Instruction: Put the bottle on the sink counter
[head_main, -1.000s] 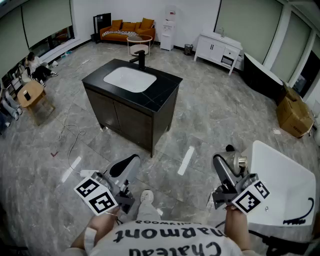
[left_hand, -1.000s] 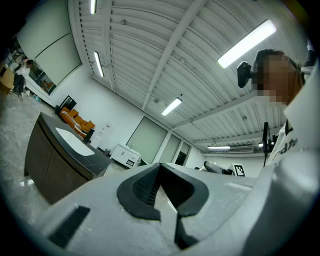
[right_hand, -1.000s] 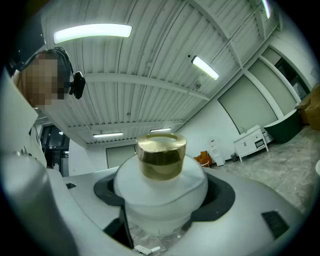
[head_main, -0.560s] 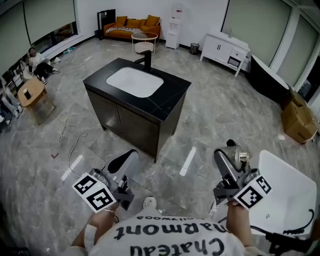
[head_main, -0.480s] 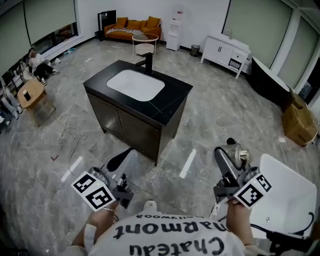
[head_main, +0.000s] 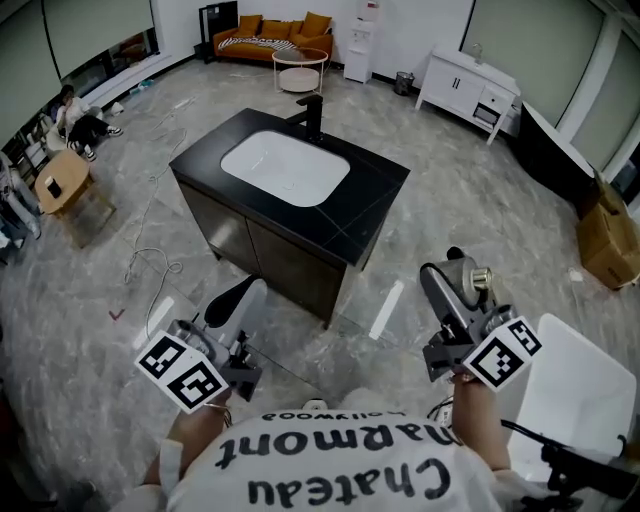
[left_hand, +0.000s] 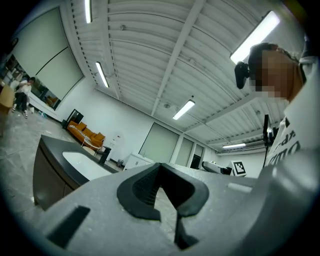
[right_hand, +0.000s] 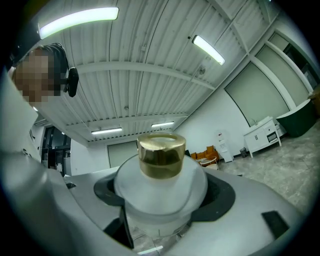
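On the left, the left gripper (head_main: 238, 298) hangs low, jaws pressed together with nothing between them, a spare hand. Dead ahead stands the sink counter (head_main: 372, 218), black top, white basin (head_main: 285, 168), tap (head_main: 314, 112) at the far side, well apart from both grippers. Over on the right, the right gripper (head_main: 452, 283) is clamped on the bottle (right_hand: 161, 192), gold cap (right_hand: 161, 154) poking up past the jaws. The danger, I'd say: that smooth rounded body could slide in the pads when it's tipped to stand, or it lands too near the counter's edge or the basin's rim and topples
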